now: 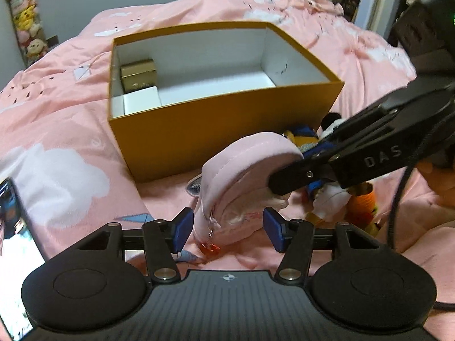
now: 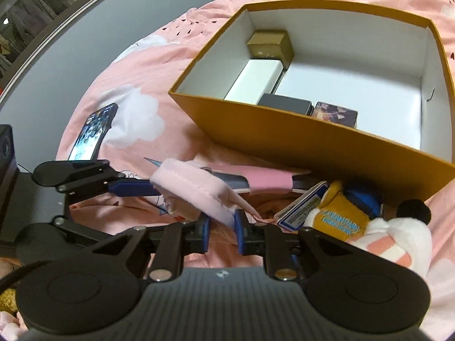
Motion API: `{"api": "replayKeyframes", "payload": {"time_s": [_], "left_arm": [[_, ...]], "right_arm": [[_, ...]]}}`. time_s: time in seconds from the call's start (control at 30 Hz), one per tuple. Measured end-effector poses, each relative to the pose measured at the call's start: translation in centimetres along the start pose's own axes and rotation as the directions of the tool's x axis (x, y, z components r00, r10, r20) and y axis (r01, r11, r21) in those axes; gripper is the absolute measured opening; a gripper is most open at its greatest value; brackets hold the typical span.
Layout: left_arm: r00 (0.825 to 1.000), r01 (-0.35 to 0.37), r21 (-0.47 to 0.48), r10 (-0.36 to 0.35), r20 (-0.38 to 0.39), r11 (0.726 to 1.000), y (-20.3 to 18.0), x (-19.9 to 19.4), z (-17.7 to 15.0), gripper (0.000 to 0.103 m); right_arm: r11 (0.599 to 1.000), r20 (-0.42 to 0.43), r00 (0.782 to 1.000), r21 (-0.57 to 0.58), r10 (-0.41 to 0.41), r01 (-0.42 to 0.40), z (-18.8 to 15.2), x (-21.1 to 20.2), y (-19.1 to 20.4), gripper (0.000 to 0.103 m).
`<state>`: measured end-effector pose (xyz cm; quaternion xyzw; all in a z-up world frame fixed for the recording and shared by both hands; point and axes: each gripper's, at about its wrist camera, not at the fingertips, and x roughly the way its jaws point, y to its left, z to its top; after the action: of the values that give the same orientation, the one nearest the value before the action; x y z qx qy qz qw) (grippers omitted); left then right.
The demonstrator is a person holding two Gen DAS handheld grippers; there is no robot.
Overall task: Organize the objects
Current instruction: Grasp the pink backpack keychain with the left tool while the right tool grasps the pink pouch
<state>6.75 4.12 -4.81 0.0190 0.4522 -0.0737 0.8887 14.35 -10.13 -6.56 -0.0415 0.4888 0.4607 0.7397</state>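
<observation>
A soft pink pouch (image 1: 241,164) (image 2: 196,190) is lifted off the pink bedspread in front of an orange box (image 1: 213,136) (image 2: 284,142). My right gripper (image 1: 284,177) (image 2: 223,234) reaches in from the right and is shut on the pouch's edge. My left gripper (image 1: 227,231) is open; the pouch's lower end hangs between its blue pads, with a gap on the right side. The box holds a gold box (image 1: 139,75) (image 2: 270,44), a white box (image 1: 142,102) (image 2: 256,82), a dark grey box (image 2: 284,103) and a patterned box (image 2: 335,115).
Plush toys (image 1: 327,204) (image 2: 341,218) lie against the box's front right corner, beside a notebook with a pink band (image 2: 270,183). A lit phone (image 1: 14,221) (image 2: 93,133) rests on the bedspread to the left. More plush toys (image 1: 25,20) hang at the back left.
</observation>
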Motion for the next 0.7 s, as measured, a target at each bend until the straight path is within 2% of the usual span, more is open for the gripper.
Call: {"api": "replayKeyframes", "payload": {"time_s": [0.1,0.13,0.2,0.23,0.37,0.5,0.7], "left_arm": [[1.000,0.022,0.005,-0.022,-0.007,1.000,0.0,0.9,0.4,0.066],[0.999,0.033,0.002,-0.033,-0.003,0.999,0.0,1.1,0.4,0.063],[0.999,0.034,-0.008,-0.034,0.002,0.999,0.0,1.4,0.5,0.055],[0.999,0.037,-0.012,-0.037,0.003,0.999,-0.1,1.5,0.5,0.043],[1.000,0.014,-0.020,-0.014,0.006,1.000,-0.3,1.3,0.5,0.033],[0.999,0.031,-0.085,-0.032,-0.001,0.996,0.1,0.7,0.6,0.029],[0.998,0.043,-0.183,-0.049,-0.029,0.982,1.4,-1.1,0.8,0.027]], "right_arm": [[0.999,0.022,0.999,-0.016,-0.028,0.029,0.0,-0.2,0.0,0.025],[0.999,0.028,0.999,-0.019,-0.039,0.040,0.1,-0.2,-0.1,0.026],[0.998,0.040,0.997,-0.027,-0.060,0.061,0.0,-0.6,-0.3,0.027],[0.997,0.045,0.997,-0.031,-0.069,0.070,0.0,-0.8,-0.3,0.027],[0.996,0.046,0.996,-0.037,-0.079,0.081,0.0,-1.0,-1.0,0.031],[0.992,0.042,0.995,-0.087,-0.086,0.089,0.1,-1.1,-0.9,0.036],[0.958,0.039,0.996,-0.273,-0.083,0.090,0.4,-2.2,0.7,0.043]]}}
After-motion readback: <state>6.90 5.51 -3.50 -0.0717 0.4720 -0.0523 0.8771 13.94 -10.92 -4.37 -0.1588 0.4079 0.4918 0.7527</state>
